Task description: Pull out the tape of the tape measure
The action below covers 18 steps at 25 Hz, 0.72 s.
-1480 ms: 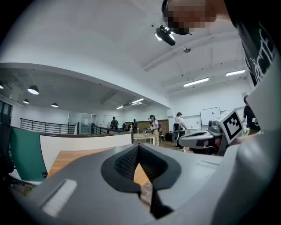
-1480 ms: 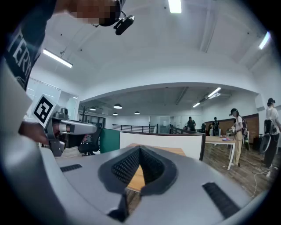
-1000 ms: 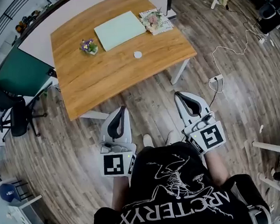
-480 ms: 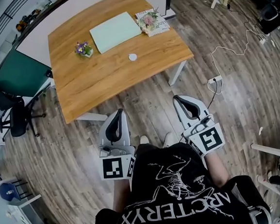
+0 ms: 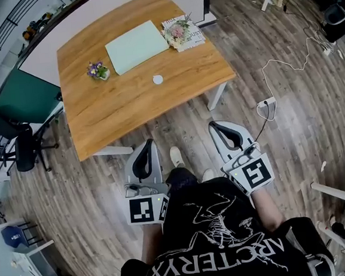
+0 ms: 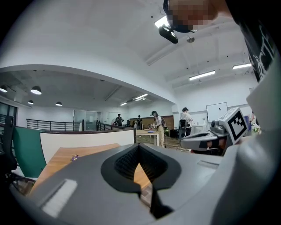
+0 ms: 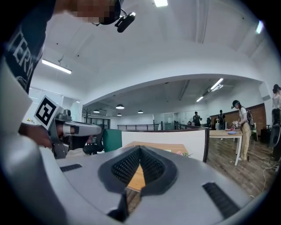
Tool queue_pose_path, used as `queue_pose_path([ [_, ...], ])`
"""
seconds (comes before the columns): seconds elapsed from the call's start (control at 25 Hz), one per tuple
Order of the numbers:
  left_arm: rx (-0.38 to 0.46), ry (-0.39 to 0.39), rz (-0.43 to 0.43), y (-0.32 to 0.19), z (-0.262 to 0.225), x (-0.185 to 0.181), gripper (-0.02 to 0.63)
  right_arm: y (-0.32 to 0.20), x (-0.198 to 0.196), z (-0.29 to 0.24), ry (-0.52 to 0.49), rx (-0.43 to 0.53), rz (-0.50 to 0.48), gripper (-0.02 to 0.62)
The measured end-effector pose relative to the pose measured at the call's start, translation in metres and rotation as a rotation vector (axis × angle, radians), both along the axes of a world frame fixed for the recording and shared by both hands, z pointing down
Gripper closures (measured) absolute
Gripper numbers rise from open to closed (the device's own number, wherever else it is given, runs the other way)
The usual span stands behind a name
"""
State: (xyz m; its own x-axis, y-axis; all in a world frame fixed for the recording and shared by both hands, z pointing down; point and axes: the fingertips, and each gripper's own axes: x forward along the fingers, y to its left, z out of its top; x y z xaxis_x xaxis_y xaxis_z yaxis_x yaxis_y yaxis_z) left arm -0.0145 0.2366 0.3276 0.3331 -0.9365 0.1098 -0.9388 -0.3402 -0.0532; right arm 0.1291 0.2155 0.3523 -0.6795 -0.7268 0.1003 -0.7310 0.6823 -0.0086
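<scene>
Both left gripper and right gripper, fingers clenched empty, have neared the table

A wooden tabletop with a curved near edge is seen from the head view, carried on white legs over a plank floor. A pale green rectangular sheet is laid flat toward the far side. Just beside its right end a printed booklet is placed, with pink flowers on it; whether these are real or printed cannot be told. A small potted plant with purple blooms is set near the sheet's left end. A small round white thing is left on bare wood, nearer than the sheet and apart from it.
</scene>
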Motion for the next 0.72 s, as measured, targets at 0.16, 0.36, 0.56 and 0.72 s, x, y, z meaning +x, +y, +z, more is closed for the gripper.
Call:
queue_pose_path([
  [0.16, -0.008, -0.002, -0.014, -0.034, 0.005, -0.013, 0.597, -0.041, -0.020, 0.013, 0.021, -0.013, -0.022, 0.589],
  [0.36, -0.026, 0.018, -0.015, -0.090, 0.017, -0.048, 0.596, -0.104, -0.068, 0.031, 0.081, -0.027, -0.048, 0.588],
  [0.56, -0.052, 0.038, 0.003, -0.166, 0.018, -0.097, 0.597, -0.176, -0.108, 0.038, 0.129, -0.052, -0.013, 0.588],
  [0.72, -0.064, 0.046, 0.024, -0.217, 0.017, -0.129, 0.597, -0.222, -0.131, 0.037, 0.134, -0.052, 0.029, 0.588],
])
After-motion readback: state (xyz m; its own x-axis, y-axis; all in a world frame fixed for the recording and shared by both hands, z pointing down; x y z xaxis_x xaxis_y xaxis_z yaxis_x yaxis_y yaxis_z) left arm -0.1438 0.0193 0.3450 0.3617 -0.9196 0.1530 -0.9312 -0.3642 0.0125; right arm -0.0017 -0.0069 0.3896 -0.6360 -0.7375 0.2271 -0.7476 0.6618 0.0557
